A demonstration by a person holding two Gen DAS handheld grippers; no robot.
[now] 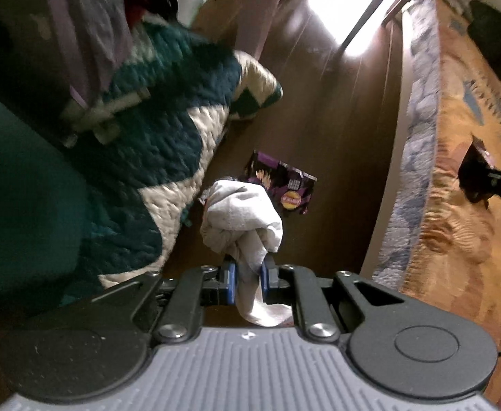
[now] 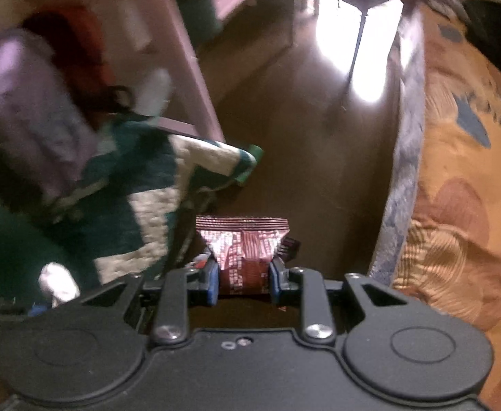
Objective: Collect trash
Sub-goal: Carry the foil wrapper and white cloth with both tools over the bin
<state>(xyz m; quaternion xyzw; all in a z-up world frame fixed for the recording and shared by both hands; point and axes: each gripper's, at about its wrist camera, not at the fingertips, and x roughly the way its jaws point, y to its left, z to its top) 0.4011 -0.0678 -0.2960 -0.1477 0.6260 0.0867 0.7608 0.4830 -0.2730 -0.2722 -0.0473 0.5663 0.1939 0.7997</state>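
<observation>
My left gripper is shut on a crumpled white tissue, which hangs high above the dark wooden floor. Under it on the floor lies a purple and black snack wrapper, partly hidden by the tissue. In the right wrist view my right gripper is shut on a shiny dark red snack packet, its crimped top edge fanned out past the blue pads. The right gripper with its dark load also shows at the right edge of the left wrist view.
A teal and cream quilt hangs over the bed on the left. An orange patterned bedspread with a blue-grey border fills the right side. Furniture legs stand at the far end by a bright patch of light.
</observation>
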